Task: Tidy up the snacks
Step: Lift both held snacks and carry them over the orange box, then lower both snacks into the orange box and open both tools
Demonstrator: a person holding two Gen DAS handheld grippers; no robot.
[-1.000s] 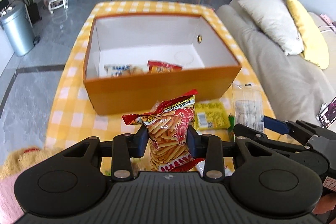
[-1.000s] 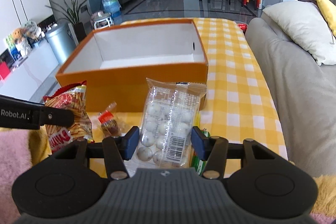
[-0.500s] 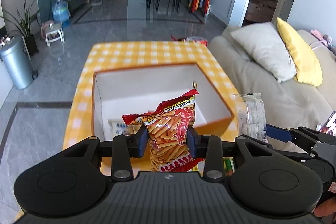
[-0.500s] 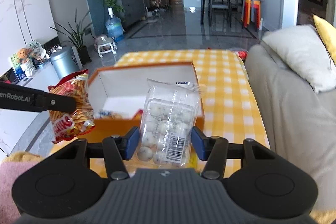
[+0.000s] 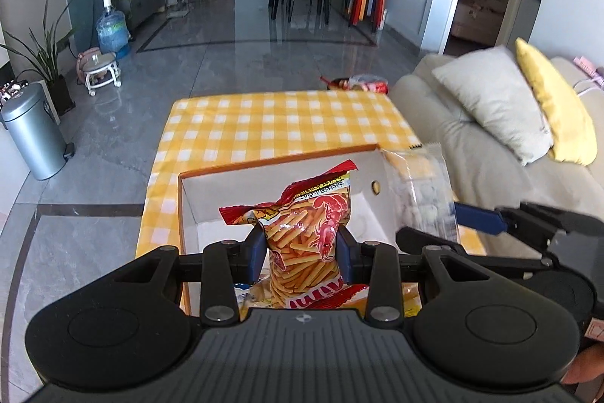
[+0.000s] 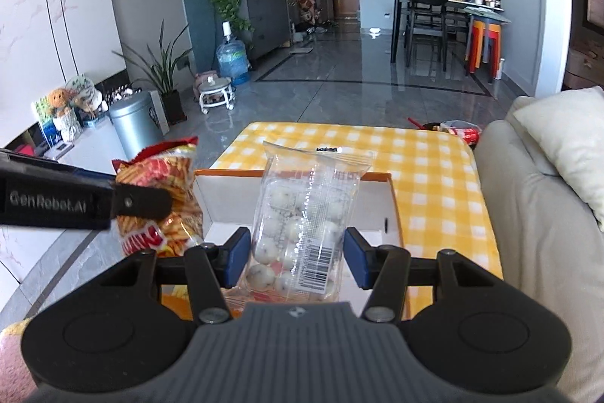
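- Far left on my feed: grey metal bin (image 5: 32, 135) on the floor, well clear of the yellow-checked table (image 5: 279, 123).
- Left gripper (image 5: 301, 252) clamped on the red-orange shrimp-stick bag (image 5: 307, 237), held upright over the orange cardboard box with white interior (image 5: 211, 199).
- Right gripper (image 6: 297, 257) clamped on the clear packet of white round sweets (image 6: 302, 221), over the same box.
- Beige sofa (image 6: 536, 233) just beside the table on the right.
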